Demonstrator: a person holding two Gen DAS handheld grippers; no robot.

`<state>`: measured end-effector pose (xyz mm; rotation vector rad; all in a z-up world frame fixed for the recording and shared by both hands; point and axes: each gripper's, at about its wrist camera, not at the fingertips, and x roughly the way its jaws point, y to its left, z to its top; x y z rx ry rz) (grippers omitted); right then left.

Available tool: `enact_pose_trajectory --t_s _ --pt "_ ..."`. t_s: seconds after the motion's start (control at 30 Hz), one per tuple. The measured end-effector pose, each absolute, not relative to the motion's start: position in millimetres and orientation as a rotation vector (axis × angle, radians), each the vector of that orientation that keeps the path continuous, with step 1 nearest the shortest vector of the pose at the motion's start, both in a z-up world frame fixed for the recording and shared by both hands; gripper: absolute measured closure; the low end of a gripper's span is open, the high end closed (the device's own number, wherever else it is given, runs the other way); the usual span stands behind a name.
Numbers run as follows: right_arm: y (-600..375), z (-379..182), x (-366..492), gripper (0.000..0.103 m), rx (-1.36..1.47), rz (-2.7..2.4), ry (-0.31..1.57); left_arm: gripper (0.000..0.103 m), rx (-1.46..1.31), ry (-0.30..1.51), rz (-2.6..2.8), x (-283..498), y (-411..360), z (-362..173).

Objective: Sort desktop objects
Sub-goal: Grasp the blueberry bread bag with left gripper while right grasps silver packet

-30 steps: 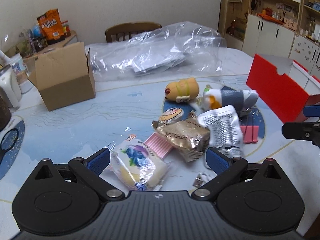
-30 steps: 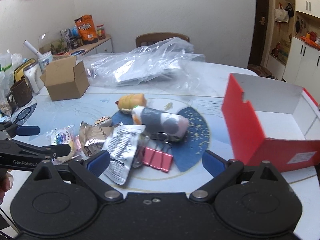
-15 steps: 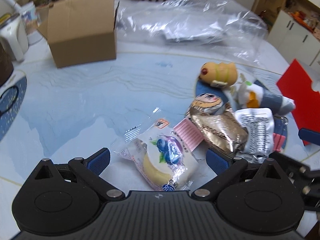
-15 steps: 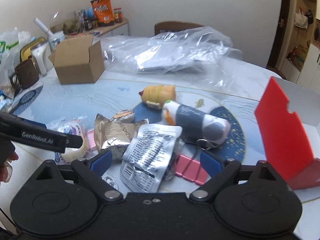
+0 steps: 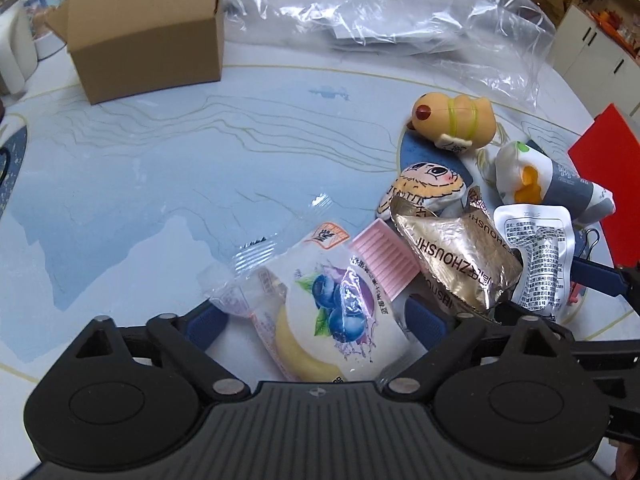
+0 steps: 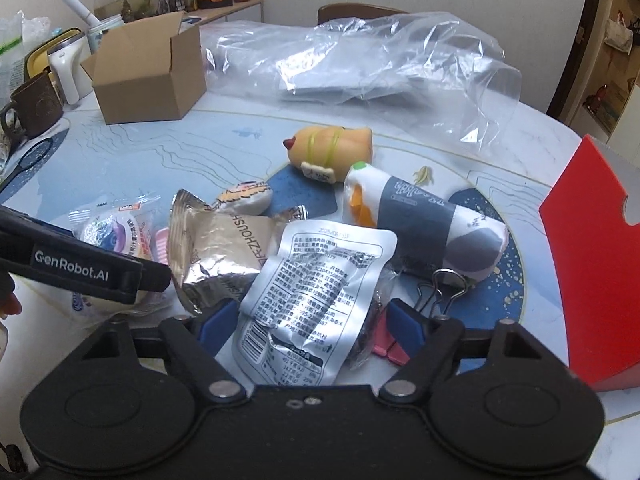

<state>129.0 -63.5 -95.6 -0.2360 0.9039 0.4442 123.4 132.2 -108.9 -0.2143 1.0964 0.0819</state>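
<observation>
Both grippers [image 5: 316, 324] [image 6: 308, 326] lower, straddling packets.

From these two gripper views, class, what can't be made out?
- Cardboard box contents: walls block both views.
- Pink clip: right view, mostly under right gripper and white pouch.
- Red box: cut by left view's edge.

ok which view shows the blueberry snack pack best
The left wrist view: the blueberry snack pack lies in full sight between the open left tool, its printed face readable. In the right wrist view only its top shows at far left; the left tool's arm hides the rest.
</observation>
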Motion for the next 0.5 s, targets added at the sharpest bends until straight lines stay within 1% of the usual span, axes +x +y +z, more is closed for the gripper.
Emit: enact_pose_trajectory --t_s 0.03,0.1,0.17,0.23,0.27,0.43,0.47,0.5 --pt "-63.5 -95.6 129.7 0.025 -0.233 0.445 0.905 0.011 -0.213 1.093 0.077 123.8 132.1 -108.2" --pt "-62.7 -94.9 130.2 0.028 -0.236 0.444 0.904 0.019 -0.202 1.086 0.076 123.9 132.1 -106.7" --pt "-62.0 -94.7 130.3 0.033 -0.235 0.441 0.906 0.023 -0.196 1.084 0.065 123.7 132.1 -105.5" --pt "-62.2 -94.1 130.9 0.037 -0.228 0.43 0.909 0.029 -0.189 1.08 0.062 122.2 132.1 -104.2" --pt "-63.1 -93.9 131.4 0.037 -0.222 0.426 0.913 0.033 -0.185 1.079 0.06 121.6 132.3 -103.5" --pt "-69.4 -89.3 130.8 0.038 -0.179 0.415 0.915 0.037 -0.185 1.079 0.059 119.0 134.6 -101.8" --pt "-70.4 -87.8 130.1 0.038 -0.173 0.415 0.912 0.045 -0.189 1.079 0.054 117.8 135.4 -101.1" --pt "-71.4 -86.2 129.1 0.038 -0.168 0.414 0.908 0.046 -0.188 1.076 0.051 116.3 135.6 -100.0"
